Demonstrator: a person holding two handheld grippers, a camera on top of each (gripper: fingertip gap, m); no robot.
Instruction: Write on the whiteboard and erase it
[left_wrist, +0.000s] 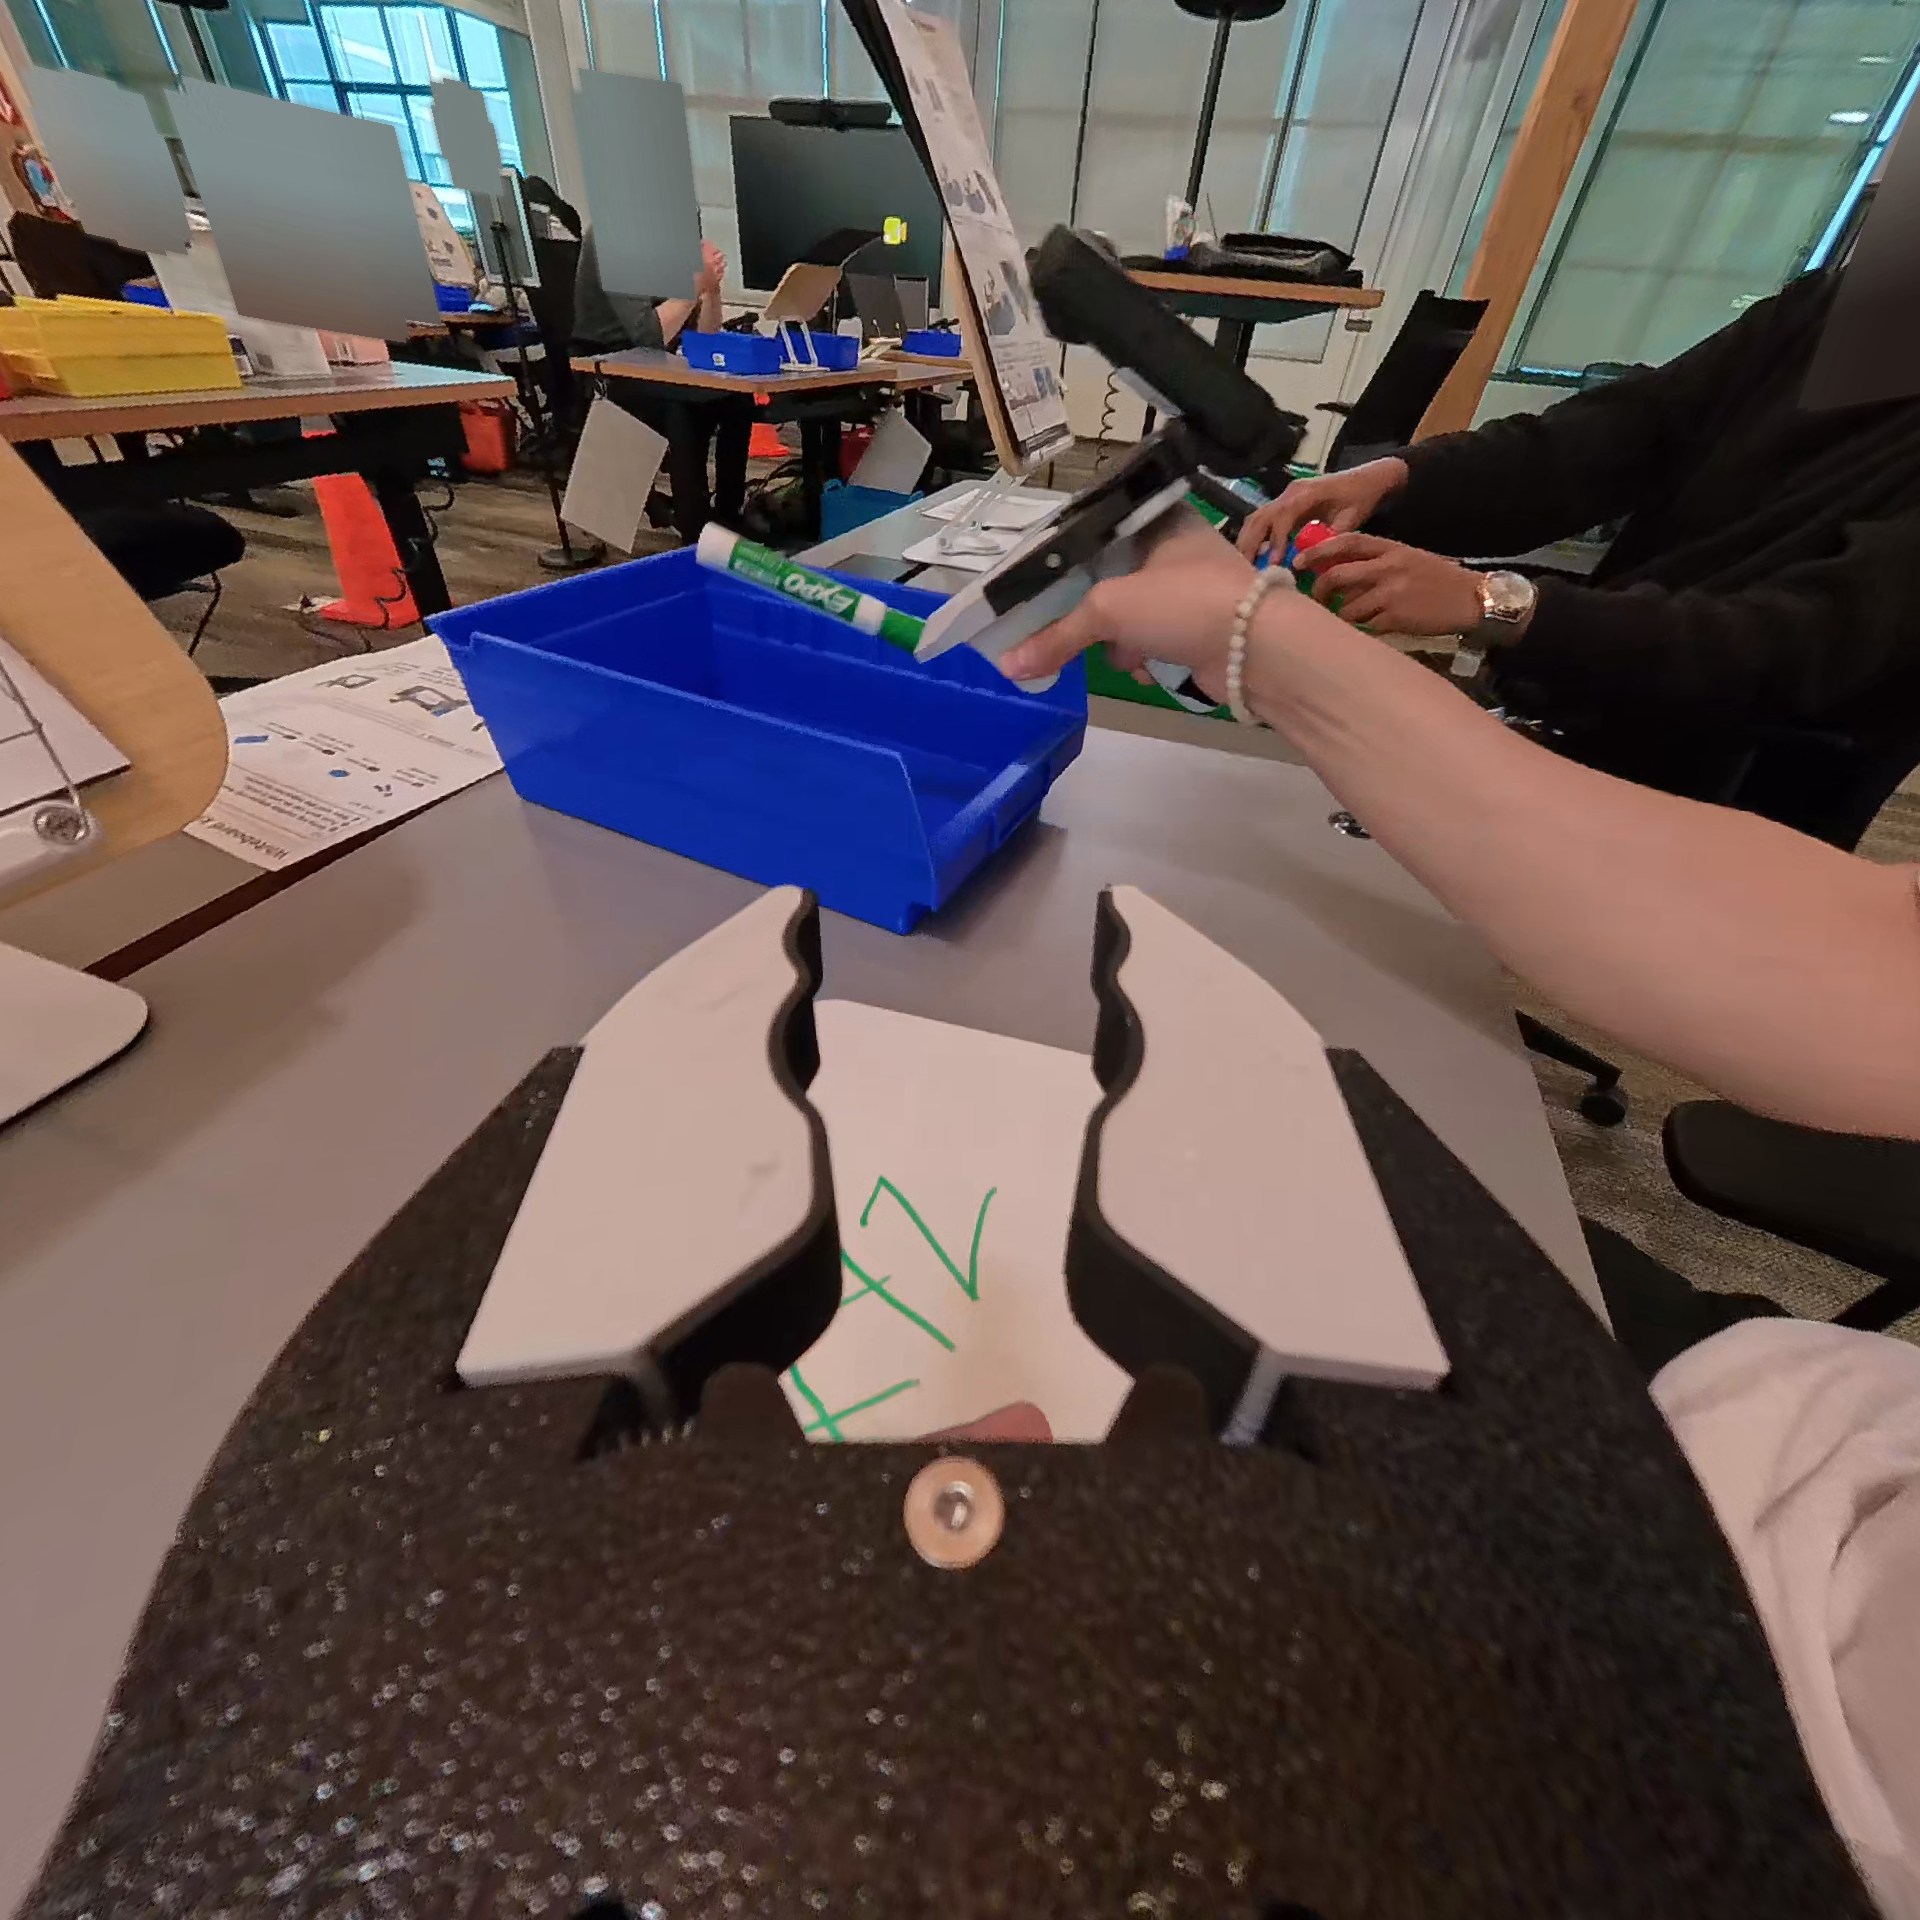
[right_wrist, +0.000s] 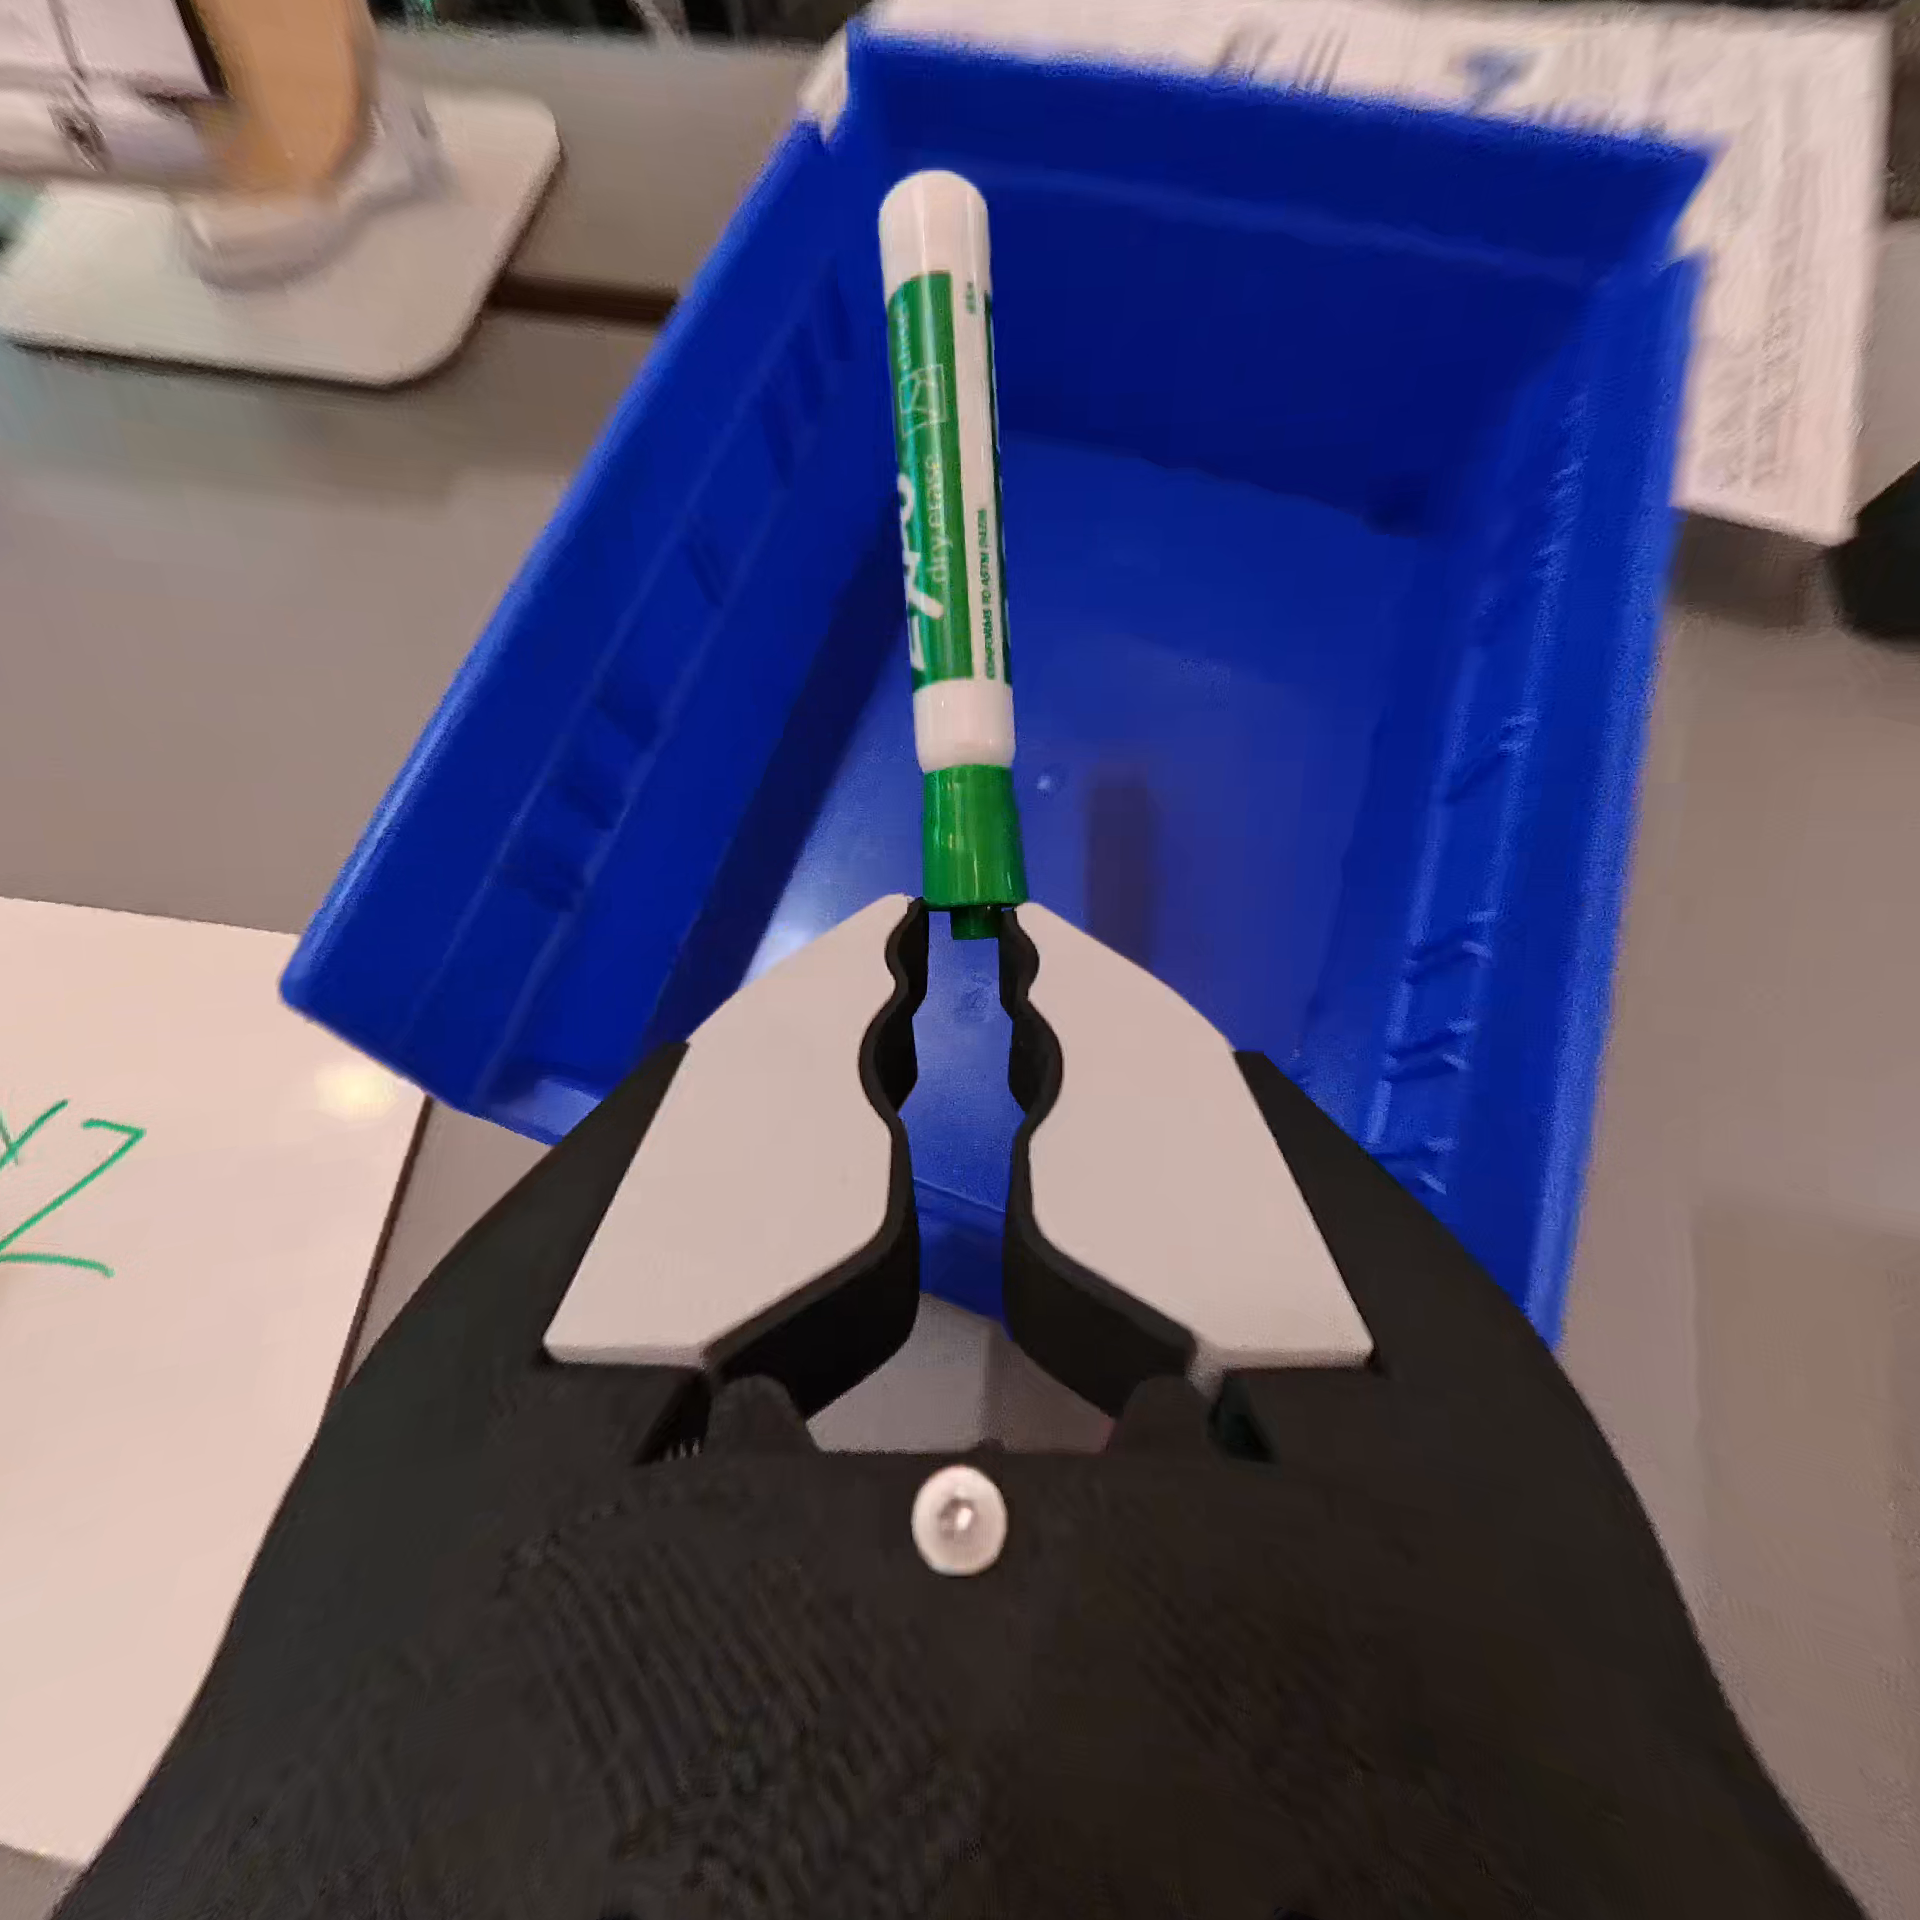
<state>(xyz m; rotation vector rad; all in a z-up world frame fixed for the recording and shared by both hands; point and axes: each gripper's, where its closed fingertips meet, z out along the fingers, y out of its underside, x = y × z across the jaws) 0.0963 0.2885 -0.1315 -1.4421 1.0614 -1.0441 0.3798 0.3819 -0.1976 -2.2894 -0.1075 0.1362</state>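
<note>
Right wrist view had my right gripper pinching the green capped end of the white-barrelled green dry-erase marker, which pointed away over the open blue plastic bin. Just beside the bin's near wall lay the small white whiteboard, green scribbles on it. I held my left gripper over that board, its fingers spread wide with nothing between them. Both board and bin sat on the grey tabletop.
</note>
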